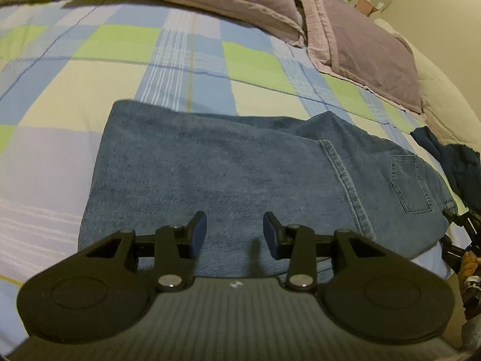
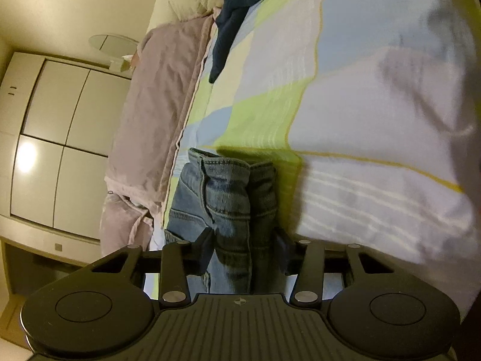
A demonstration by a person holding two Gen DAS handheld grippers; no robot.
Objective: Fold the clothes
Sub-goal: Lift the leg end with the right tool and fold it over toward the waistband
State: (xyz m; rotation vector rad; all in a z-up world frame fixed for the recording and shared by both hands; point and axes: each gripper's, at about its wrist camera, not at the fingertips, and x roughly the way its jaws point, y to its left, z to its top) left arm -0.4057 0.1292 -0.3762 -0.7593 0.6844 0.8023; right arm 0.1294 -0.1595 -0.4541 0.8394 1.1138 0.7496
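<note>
A pair of blue jeans lies folded flat on the checked bedsheet, with a back pocket toward the right. My left gripper hovers just over the near edge of the denim. Its jaws are apart and only flat cloth lies under the gap. In the right wrist view the camera is rolled sideways. There a thick bunch of the jeans, waistband and seams, fills the space between the fingers of my right gripper, and both pads press against it.
Two mauve pillows lie along the head of the bed. A dark blue garment sits crumpled at the right edge of the sheet, also in the right wrist view. A white wardrobe stands beyond the bed.
</note>
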